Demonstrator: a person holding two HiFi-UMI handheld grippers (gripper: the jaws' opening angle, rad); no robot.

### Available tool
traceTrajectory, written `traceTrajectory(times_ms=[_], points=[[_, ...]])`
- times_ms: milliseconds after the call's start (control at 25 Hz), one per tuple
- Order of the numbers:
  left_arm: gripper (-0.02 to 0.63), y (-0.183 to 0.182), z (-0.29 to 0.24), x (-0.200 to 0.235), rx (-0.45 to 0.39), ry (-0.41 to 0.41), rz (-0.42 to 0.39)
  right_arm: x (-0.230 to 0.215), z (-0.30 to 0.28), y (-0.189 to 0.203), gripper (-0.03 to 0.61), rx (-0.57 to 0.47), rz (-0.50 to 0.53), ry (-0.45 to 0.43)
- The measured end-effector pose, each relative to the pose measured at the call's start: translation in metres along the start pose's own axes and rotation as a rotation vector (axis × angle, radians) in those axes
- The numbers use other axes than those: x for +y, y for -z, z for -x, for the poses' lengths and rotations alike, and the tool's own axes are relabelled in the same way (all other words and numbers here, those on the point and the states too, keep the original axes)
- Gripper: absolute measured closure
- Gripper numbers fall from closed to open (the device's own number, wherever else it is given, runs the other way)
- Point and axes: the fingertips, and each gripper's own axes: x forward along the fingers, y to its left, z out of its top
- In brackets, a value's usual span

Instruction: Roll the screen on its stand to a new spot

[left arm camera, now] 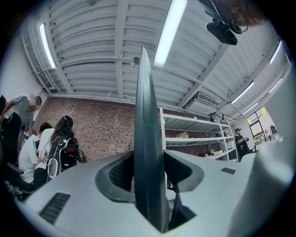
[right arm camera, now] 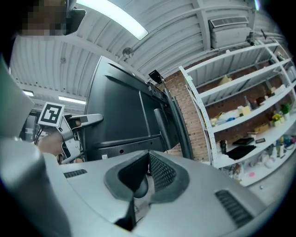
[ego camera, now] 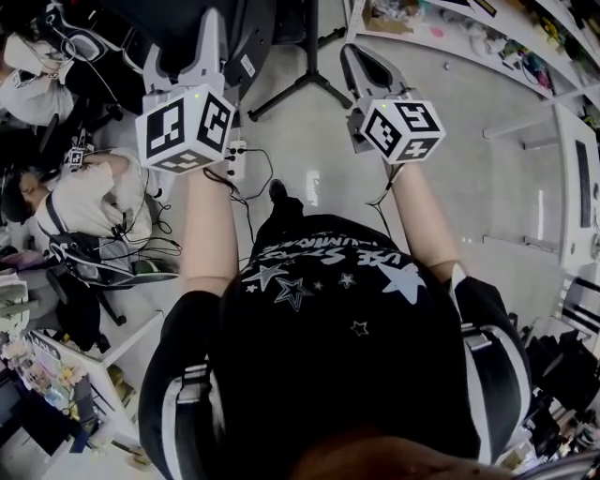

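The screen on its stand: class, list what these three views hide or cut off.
Screen: the head view's top edge cuts off most of it; the left gripper view shows only its edge.
Stand: head view, wheels too small to tell; its top is cut off.
Right gripper: own view, dark gap between its fingers; grip unclear.

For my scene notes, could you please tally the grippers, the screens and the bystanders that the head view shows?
Grippers: 2 (left gripper, right gripper)
Screens: 1 (dark screen)
Bystanders: 2 (upper bystander, lower bystander)
Total: 5
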Motion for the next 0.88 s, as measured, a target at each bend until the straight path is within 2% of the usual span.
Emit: traceTrajectory(times_ms=[400,880], points=[[0.405,-0.01,0.032,-0.066,-0.009,0.013,-0.017,-0.006,0.06,0.008,0.571,0.004,-0.033,-0.003],[0.408,-0.013,0.053,-0.091,0.001,0.012,-0.024,-0.037,0.101,0.019,0.571,0.006,-0.089,0.069]])
